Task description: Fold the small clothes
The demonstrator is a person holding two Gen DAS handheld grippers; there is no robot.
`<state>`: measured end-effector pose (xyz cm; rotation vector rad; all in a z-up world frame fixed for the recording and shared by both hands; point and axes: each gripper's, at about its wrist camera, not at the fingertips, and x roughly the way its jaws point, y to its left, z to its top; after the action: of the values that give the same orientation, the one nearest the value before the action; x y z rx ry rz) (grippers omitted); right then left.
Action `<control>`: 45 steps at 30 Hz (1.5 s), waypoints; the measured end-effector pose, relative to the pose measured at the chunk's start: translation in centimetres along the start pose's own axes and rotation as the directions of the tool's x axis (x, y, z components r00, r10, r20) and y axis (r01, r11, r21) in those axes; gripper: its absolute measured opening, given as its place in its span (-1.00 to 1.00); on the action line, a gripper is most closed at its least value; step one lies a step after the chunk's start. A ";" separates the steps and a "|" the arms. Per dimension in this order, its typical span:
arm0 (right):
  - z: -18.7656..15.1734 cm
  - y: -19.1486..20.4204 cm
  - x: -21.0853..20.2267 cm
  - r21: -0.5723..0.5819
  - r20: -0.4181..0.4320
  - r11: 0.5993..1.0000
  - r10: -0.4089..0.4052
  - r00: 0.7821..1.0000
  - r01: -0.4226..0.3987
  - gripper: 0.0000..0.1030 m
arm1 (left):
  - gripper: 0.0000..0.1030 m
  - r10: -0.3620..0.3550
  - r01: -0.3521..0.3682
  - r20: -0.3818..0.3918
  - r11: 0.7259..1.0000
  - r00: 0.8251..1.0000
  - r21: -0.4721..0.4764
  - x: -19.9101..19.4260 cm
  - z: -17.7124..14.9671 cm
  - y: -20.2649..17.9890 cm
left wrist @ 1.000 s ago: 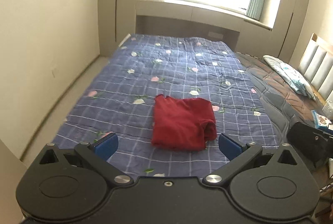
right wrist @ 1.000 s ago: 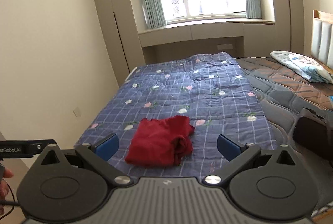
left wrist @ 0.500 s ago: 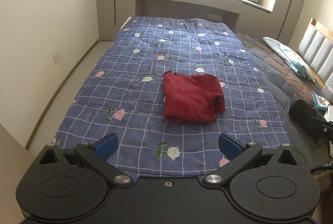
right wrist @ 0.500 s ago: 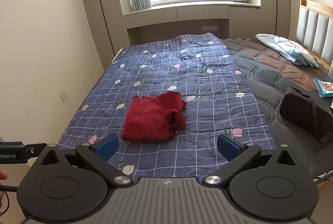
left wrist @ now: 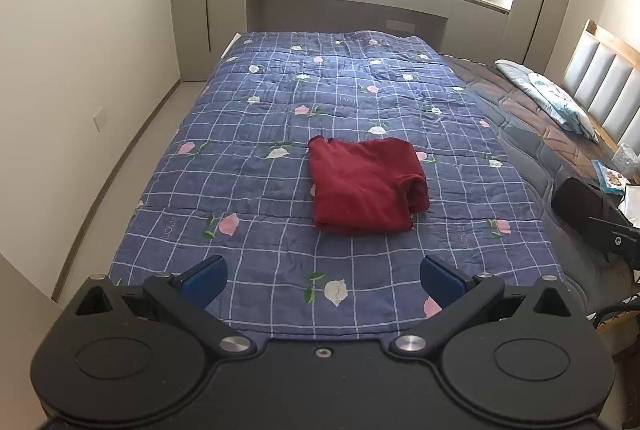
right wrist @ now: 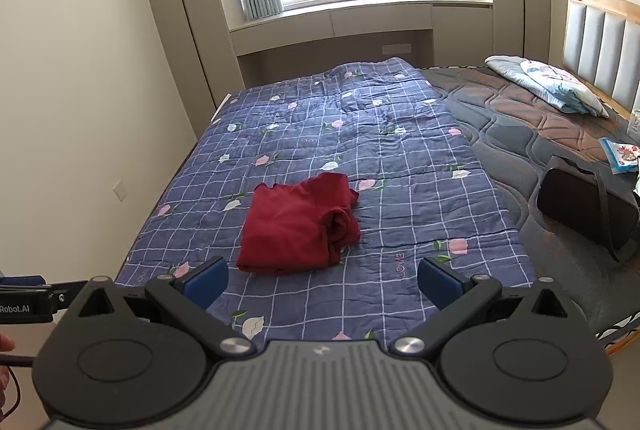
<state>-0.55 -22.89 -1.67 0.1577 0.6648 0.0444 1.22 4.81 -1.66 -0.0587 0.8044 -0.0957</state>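
Note:
A dark red garment point(left wrist: 366, 184) lies folded into a rough square on the blue checked quilt point(left wrist: 248, 150), one bunched sleeve at its right side. The right wrist view shows the same red garment point(right wrist: 298, 224) on the quilt point(right wrist: 400, 166). My left gripper point(left wrist: 323, 276) hangs open above the quilt's near edge, well short of the garment, with nothing between its blue pads. My right gripper point(right wrist: 322, 280) is open too, held back above the near edge, its left pad just in front of the garment's near corner. Part of the left gripper point(right wrist: 28, 300) shows at the far left.
A black bag point(right wrist: 586, 206) sits on the bare mattress point(right wrist: 504, 118) to the right, with a folded pale blanket point(right wrist: 546, 84) near the headboard point(right wrist: 600, 42). A wall point(left wrist: 80, 70) and a floor strip run along the bed's left side. A window ledge stands at the far end.
Both grippers have pulled back and risen from the garment, so the bed looks farther and lower. The red garment stays folded in place. Both grippers remain open.

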 end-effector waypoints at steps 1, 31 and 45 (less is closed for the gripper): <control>0.0 -0.1 0.1 0.000 -0.003 1.000 0.004 1.000 -0.004 1.00 | 0.99 0.002 -0.002 -0.001 1.000 1.000 0.000 -0.1 0.0 0.0; 0.3 -1.1 -0.2 0.007 -0.002 0.999 0.042 0.999 -0.042 1.00 | 0.99 0.037 -0.037 -0.005 0.999 0.999 0.000 -0.9 0.1 -1.0; 0.6 -1.3 -0.4 0.006 -0.004 0.999 0.046 0.999 -0.046 1.00 | 0.99 0.037 -0.037 -0.005 0.999 0.999 0.002 -0.9 0.1 -1.0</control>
<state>-0.50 -24.30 -1.23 0.1789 0.6659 0.0868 0.60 3.93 -0.86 -0.0422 0.8104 -0.0618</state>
